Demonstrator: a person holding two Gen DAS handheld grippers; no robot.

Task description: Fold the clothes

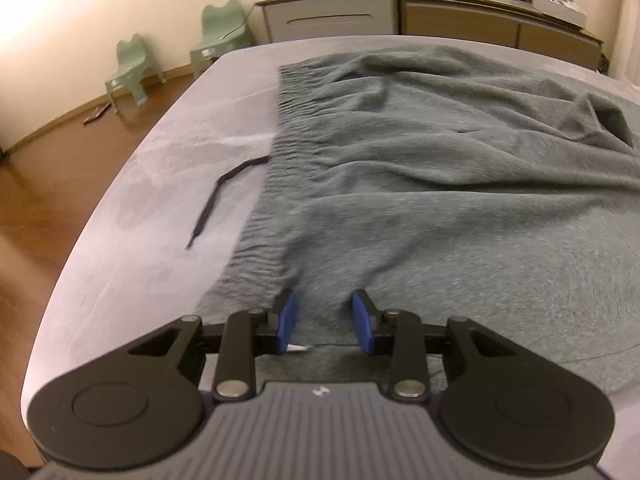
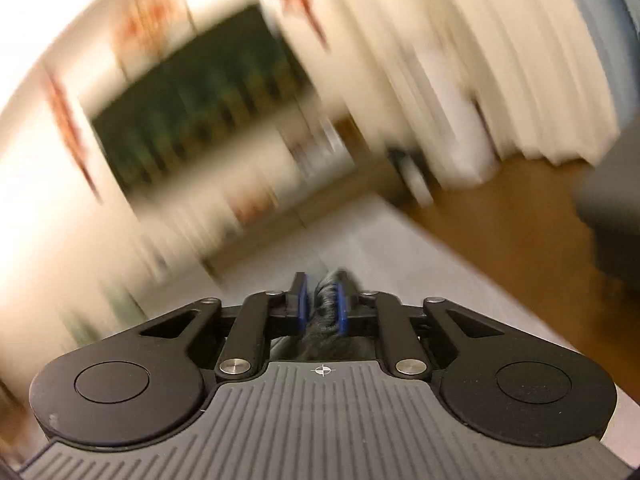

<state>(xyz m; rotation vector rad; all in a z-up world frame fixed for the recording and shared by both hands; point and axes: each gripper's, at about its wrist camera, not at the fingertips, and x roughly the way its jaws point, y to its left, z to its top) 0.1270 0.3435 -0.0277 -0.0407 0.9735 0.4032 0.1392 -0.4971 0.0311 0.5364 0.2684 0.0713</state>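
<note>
A grey-green pair of fleece pants [image 1: 420, 184] lies spread on the grey bed [image 1: 160, 208], its ribbed waistband [image 1: 276, 152] to the left with a black drawstring [image 1: 216, 196] trailing onto the sheet. My left gripper [image 1: 325, 320] is open, its blue pads either side of the near waistband corner, low over the cloth. In the blurred right wrist view my right gripper [image 2: 323, 304] is shut on a bunch of the grey fabric [image 2: 326, 312], lifted above the bed.
Two small green chairs [image 1: 180, 60] stand on the wood floor [image 1: 60, 152] left of the bed. A sideboard [image 1: 400, 16] with clutter runs along the far wall. The right wrist view shows a blurred dark picture [image 2: 192, 100], curtains and floor.
</note>
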